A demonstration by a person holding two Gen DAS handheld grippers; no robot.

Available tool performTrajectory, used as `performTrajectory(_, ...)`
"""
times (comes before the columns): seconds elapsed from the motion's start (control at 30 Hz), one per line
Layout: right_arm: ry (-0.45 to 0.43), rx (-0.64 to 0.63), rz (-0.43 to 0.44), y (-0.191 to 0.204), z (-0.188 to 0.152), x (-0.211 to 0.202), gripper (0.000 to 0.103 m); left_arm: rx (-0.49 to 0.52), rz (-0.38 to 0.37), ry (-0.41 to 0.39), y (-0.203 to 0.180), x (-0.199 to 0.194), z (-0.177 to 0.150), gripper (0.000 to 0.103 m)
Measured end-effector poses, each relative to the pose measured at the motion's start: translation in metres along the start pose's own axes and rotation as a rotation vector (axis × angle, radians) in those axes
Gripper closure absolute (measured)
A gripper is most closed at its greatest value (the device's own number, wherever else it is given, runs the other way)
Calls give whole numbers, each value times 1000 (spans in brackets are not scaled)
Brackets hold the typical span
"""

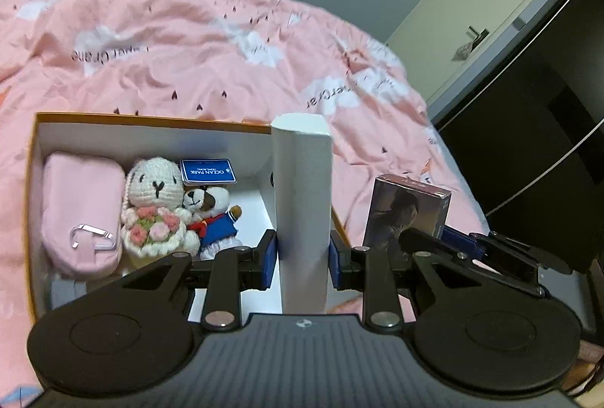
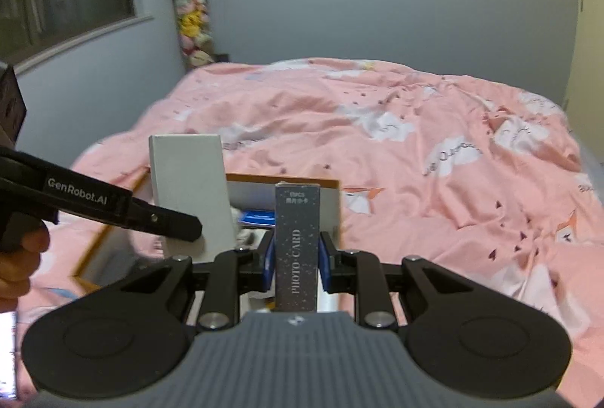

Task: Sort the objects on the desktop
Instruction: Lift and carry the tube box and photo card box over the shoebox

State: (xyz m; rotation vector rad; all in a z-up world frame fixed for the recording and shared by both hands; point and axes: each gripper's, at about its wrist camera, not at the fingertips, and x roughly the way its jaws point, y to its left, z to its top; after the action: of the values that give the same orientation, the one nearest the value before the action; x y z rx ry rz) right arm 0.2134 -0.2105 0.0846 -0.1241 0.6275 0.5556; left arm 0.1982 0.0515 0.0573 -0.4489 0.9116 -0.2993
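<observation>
Storage box (image 1: 34, 181), orange-edged with a white inside, is seen lying on the pink bedcover (image 1: 170, 42). Inside it, a pink pouch (image 1: 81, 211) with a metal clip is set at the left, a crocheted rabbit (image 1: 156, 204) just beside it, then a small plush bear (image 1: 211, 215) in a blue outfit, with a blue tag (image 1: 208, 171) behind the bear. A tall white box (image 1: 304, 204) is held upright between the blue pads of the left gripper (image 1: 303, 259), above the right edge of the storage box. A dark photo card box (image 2: 297, 249) is clamped upright in the right gripper (image 2: 295, 266), its narrow side turned to the camera. In the left wrist view this card box (image 1: 406, 215) is seen to the right of the white box, outside the storage box.
</observation>
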Motion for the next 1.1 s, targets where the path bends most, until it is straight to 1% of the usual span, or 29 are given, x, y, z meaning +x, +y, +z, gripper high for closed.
performTrajectory(0.03,7,-1,-12,0,0,10,78,-3,0,14,4,9,5,72)
performTrajectory(0.13,28,20,-18,-4,0,35,78,5,32,42,10,35,16,72)
performTrajectory(0.2,44,24,-25,-5,0,52,78,-7,49,64,15,53,21,72)
performTrajectory(0.33,78,1,-40,-5,0,72,78,-54,35,137,29,88,25,72)
performTrajectory(0.57,90,-31,-69,-5,0,85,78,-96,35,216,43,132,31,72)
performTrajectory(0.67,90,-30,-75,-8,1,87,78,-114,31,225,46,145,34,71)
performTrajectory(0.73,93,-30,-81,-10,1,89,78,-122,22,245,46,153,36,71)
performTrajectory(0.9,104,-8,-73,-16,2,95,78,-108,36,273,43,167,37,71)
performTrajectory(1.0,99,-8,-72,-17,3,95,78,-118,49,282,44,173,36,68)
performTrajectory(1.1,96,-8,-72,-16,4,95,78,-128,36,288,46,176,32,65)
